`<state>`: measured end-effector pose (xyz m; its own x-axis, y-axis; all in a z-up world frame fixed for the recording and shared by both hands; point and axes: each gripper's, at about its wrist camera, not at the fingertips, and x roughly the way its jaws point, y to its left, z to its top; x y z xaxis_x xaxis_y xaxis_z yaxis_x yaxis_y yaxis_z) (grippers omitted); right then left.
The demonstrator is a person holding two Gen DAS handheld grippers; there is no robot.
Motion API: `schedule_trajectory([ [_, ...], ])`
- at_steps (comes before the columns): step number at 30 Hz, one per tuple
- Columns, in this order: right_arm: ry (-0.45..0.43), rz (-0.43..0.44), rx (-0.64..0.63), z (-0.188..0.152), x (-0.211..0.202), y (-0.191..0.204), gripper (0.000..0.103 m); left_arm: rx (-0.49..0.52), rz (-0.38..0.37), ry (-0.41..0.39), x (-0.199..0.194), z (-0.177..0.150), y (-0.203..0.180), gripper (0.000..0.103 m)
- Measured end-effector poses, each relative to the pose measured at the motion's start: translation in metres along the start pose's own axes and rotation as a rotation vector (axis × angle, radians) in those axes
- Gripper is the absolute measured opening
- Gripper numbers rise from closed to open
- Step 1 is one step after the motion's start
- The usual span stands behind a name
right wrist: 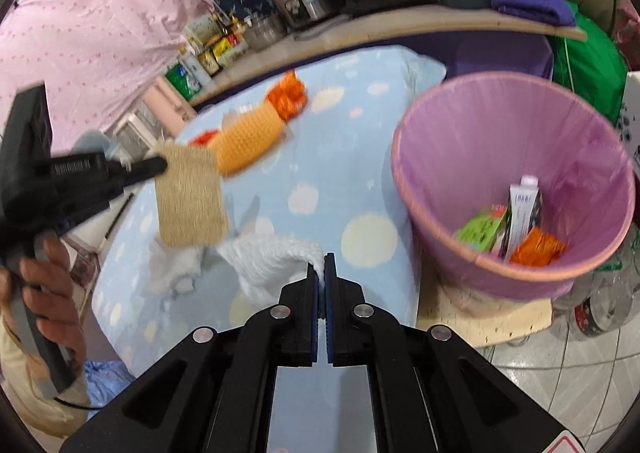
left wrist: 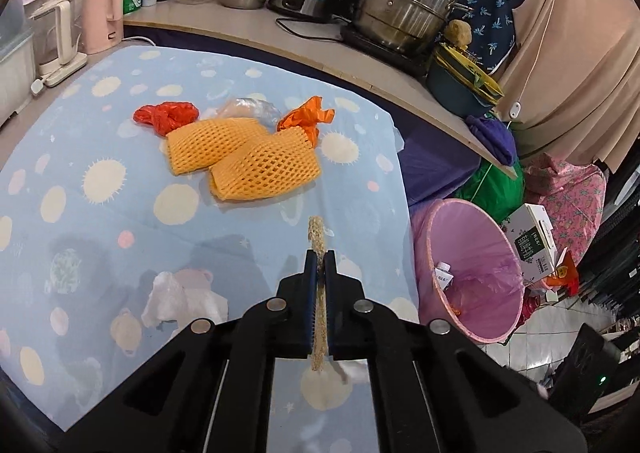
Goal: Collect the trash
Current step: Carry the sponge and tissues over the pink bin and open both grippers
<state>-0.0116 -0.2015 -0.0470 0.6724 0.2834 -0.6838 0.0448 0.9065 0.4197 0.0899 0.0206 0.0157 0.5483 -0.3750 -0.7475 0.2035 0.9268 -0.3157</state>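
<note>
Tan scouring pad (right wrist: 191,195) hanging flat, long axis vertical, left gripper (right wrist: 160,164) pinching top edge

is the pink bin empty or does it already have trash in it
Not empty: the pink bin holds a few wrappers at the bottom.

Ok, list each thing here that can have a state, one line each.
left gripper: shut on the tan scrub pad, lifted off the table.
right gripper: shut on a white foam net.
pink bin: upright, open, lined, some trash at the bottom.
two yellow foam nets: lying on the blue cloth, overlapping.
orange bag: crumpled, on the cloth.
red bag: crumpled, on the cloth.
</note>
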Motion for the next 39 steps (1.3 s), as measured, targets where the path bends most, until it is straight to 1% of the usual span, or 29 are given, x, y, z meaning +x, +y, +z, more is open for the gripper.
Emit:
schedule_trajectory([
  [5,-0.137,-0.012,0.016,0.037,-0.036,-0.004,0.003,0.022,-0.017,-0.018,-0.009,0.002,-0.010,0.003],
  [9,-0.227,-0.039,0.056,0.061,-0.060,-0.022,0.003,0.044,-0.042,-0.026,-0.014,0.007,-0.023,0.003],
  [13,-0.291,-0.110,0.075,0.081,-0.075,-0.047,0.003,0.092,-0.090,-0.024,-0.013,0.012,-0.050,0.003],
  [16,-0.287,-0.146,0.121,0.087,-0.071,-0.071,0.003,0.138,-0.133,-0.016,-0.005,0.014,-0.079,0.003],
  [21,-0.256,-0.195,0.170,0.084,-0.055,-0.100,0.003,0.205,-0.211,0.023,0.024,0.013,-0.129,0.003],
  [24,-0.227,-0.221,0.194,0.080,-0.044,-0.114,0.003,0.238,-0.236,0.056,0.045,0.010,-0.154,0.003],
  [25,-0.222,-0.227,0.203,0.079,-0.042,-0.117,0.004,0.244,-0.235,0.060,0.051,0.009,-0.160,0.003],
  [27,-0.206,-0.236,0.221,0.077,-0.037,-0.126,0.005,0.270,-0.238,0.077,0.064,0.006,-0.174,0.003],
  [28,-0.202,-0.246,0.232,0.075,-0.035,-0.130,0.009,0.273,-0.232,0.081,0.070,0.005,-0.177,0.003],
  [30,-0.199,-0.252,0.253,0.073,-0.035,-0.136,0.011,0.282,-0.236,0.097,0.082,0.002,-0.185,0.004],
  [33,-0.204,-0.264,0.271,0.070,-0.037,-0.142,0.017,0.273,-0.253,0.119,0.097,0.000,-0.192,0.004],
  [35,-0.214,-0.271,0.276,0.069,-0.040,-0.143,0.029,0.275,-0.220,0.102,0.100,-0.002,-0.193,0.017],
  [36,-0.221,-0.275,0.275,0.070,-0.042,-0.144,0.030,0.273,-0.203,0.094,0.100,-0.002,-0.192,0.034],
  [37,-0.227,-0.281,0.270,0.069,-0.045,-0.143,0.032,0.265,-0.195,0.084,0.098,-0.003,-0.190,0.047],
  [39,-0.233,-0.284,0.267,0.069,-0.048,-0.143,0.033,0.248,-0.179,0.064,0.095,-0.003,-0.186,0.051],
])
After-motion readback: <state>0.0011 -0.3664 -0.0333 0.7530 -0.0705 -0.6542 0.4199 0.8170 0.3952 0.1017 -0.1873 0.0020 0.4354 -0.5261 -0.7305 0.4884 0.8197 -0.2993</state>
